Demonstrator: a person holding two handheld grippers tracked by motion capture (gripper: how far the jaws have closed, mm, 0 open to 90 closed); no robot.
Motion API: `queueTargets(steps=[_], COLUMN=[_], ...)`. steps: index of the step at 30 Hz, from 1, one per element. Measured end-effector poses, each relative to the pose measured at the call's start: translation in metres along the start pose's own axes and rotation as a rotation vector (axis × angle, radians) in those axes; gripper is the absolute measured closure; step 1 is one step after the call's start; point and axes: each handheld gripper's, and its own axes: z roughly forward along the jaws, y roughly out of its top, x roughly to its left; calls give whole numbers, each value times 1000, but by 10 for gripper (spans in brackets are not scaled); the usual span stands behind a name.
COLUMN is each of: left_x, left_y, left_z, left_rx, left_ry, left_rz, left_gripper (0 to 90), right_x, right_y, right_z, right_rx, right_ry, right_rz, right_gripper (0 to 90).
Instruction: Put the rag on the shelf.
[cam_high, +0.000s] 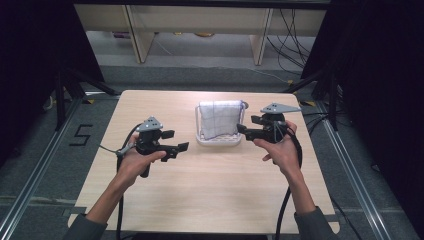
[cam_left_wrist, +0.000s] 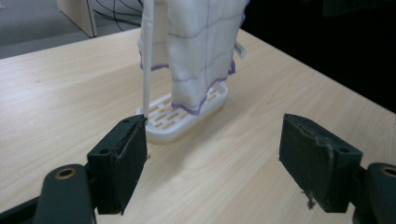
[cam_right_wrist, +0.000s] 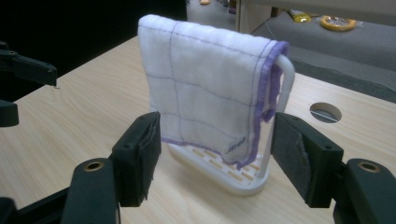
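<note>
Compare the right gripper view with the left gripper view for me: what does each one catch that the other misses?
Right gripper view alone: the round hole in the table top, the rack's curved top rail and the left gripper farther off.
Left gripper view alone: cables on the floor behind the table.
Both: the white cloth with purple edging draped over the white rack, and open jaws with nothing between them.

The white rack (cam_high: 218, 141) with the cloth (cam_high: 218, 119) hung over it is the one obstacle on the table (cam_high: 210, 200). Bare tabletop lies open on every side of the rack, widest on the person's side; a round hole (cam_right_wrist: 325, 112) sits in the tabletop near the rack.
</note>
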Motion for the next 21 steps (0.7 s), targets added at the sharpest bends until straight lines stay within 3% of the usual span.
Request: queueTargets(steps=[4,12,21], left_x=[1,-3,-6], left_y=[-5,-29,-52], left_z=[1,1,0], left_rx=[9,54,64], left_ry=[-1,-2,-1], left_rz=[-3,2,14], left_gripper=[232,223,217], right_x=[4,7,14], right_y=[-9,-22,-34], right_z=[5,9,19], right_rx=[36,51,77], right_ry=[17,30,47], right_rz=[-6,-5,-5], right_gripper=[331,309,301])
